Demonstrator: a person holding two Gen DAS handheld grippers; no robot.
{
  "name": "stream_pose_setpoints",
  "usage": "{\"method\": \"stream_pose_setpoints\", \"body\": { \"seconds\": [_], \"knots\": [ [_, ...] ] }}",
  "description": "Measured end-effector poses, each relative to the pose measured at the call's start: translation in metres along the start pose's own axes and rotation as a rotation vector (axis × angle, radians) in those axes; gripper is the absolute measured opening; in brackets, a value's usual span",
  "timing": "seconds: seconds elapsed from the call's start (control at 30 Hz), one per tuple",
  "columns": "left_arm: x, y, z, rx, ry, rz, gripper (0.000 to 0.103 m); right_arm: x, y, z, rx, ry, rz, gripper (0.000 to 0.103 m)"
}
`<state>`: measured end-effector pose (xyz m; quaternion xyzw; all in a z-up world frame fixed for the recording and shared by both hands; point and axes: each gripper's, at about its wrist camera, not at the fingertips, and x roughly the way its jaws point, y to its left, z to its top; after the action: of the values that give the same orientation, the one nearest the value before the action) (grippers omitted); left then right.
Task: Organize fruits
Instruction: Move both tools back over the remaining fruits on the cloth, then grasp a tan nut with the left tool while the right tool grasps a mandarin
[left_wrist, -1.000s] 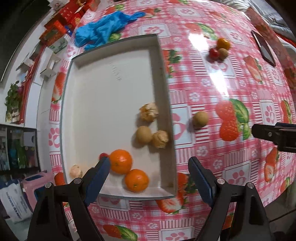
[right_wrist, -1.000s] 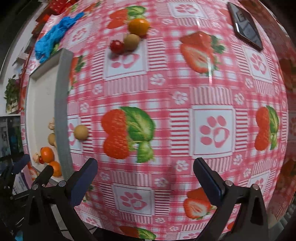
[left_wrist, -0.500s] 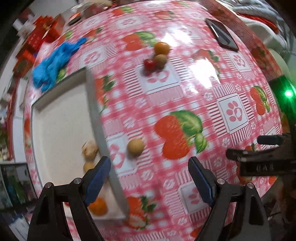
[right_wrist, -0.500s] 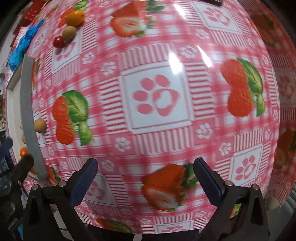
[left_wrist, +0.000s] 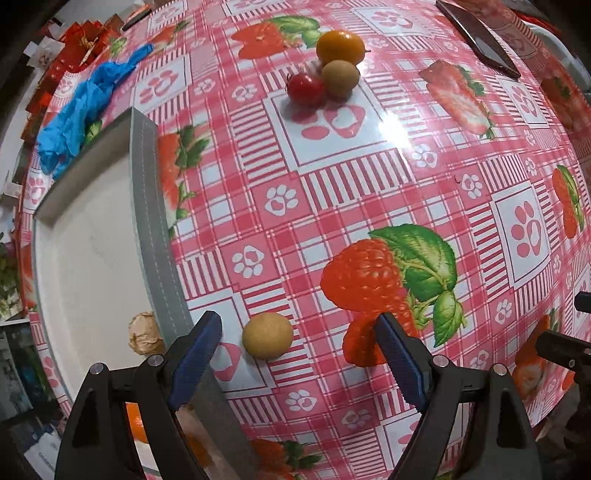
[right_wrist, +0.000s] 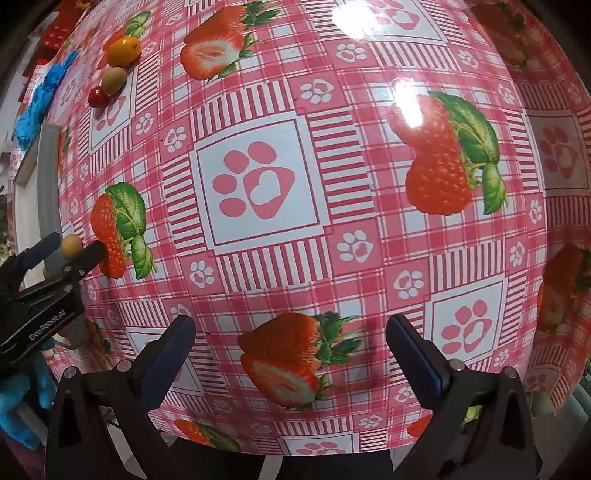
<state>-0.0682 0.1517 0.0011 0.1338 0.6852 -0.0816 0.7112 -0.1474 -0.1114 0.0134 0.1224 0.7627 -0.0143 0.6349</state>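
Observation:
A tan round fruit (left_wrist: 267, 335) lies on the tablecloth just right of the white tray's grey wall (left_wrist: 155, 236). My left gripper (left_wrist: 299, 354) is open, its blue pads either side of that fruit and just short of it. In the right wrist view the same fruit (right_wrist: 71, 246) shows between the left gripper's fingers. Far back lie an orange fruit (left_wrist: 340, 46), a brown fruit (left_wrist: 340, 78) and a small red fruit (left_wrist: 306, 88) in a cluster. The tray holds a peeled fruit (left_wrist: 144, 334) and an orange (left_wrist: 135, 424). My right gripper (right_wrist: 291, 354) is open and empty over the cloth.
A blue glove (left_wrist: 79, 110) lies behind the tray. A dark phone (left_wrist: 476, 38) lies at the far right. Red boxes (left_wrist: 77, 40) sit at the far left edge. The table edge runs close below the right gripper.
My left gripper has swung right, from over the tray to the tan fruit outside it, and closed in on it. My right gripper has moved right and nearer the cloth.

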Motion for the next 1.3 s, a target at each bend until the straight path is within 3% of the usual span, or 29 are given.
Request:
{"method": "stream_pose_setpoints", "body": {
  "seconds": [0.17,0.27,0.3,0.5,0.67,0.97,1.07,1.13,1.3],
  "knots": [
    [0.003,0.009,-0.002,-0.04,0.013,-0.071,0.066,-0.007,0.013,0.014,-0.014,-0.01,0.018,0.103],
    [0.0,0.006,-0.005,-0.022,0.008,-0.096,0.041,-0.014,0.018,0.022,-0.022,-0.023,0.029,0.103],
    [-0.001,0.004,-0.006,-0.014,0.005,-0.101,0.029,-0.016,0.02,0.027,-0.024,-0.028,0.031,0.103],
    [-0.011,0.003,-0.014,-0.064,-0.004,-0.198,0.028,-0.033,0.044,0.053,-0.06,-0.068,0.045,0.103],
    [-0.037,0.027,-0.026,-0.149,-0.051,-0.26,0.028,-0.043,0.074,0.089,-0.086,-0.109,0.067,0.103],
    [-0.067,0.064,-0.044,-0.222,-0.103,-0.241,0.028,-0.035,0.159,0.131,-0.115,-0.199,0.07,0.102],
    [-0.067,0.066,-0.044,-0.235,-0.106,-0.228,0.028,-0.03,0.162,0.145,-0.059,-0.211,0.091,0.099],
    [-0.069,0.071,-0.047,-0.24,-0.109,-0.22,0.028,-0.029,0.162,0.151,-0.036,-0.227,0.101,0.09],
    [-0.07,0.081,-0.05,-0.269,-0.114,-0.224,0.028,-0.031,0.172,0.173,-0.012,-0.266,0.102,0.09]
  ]
}}
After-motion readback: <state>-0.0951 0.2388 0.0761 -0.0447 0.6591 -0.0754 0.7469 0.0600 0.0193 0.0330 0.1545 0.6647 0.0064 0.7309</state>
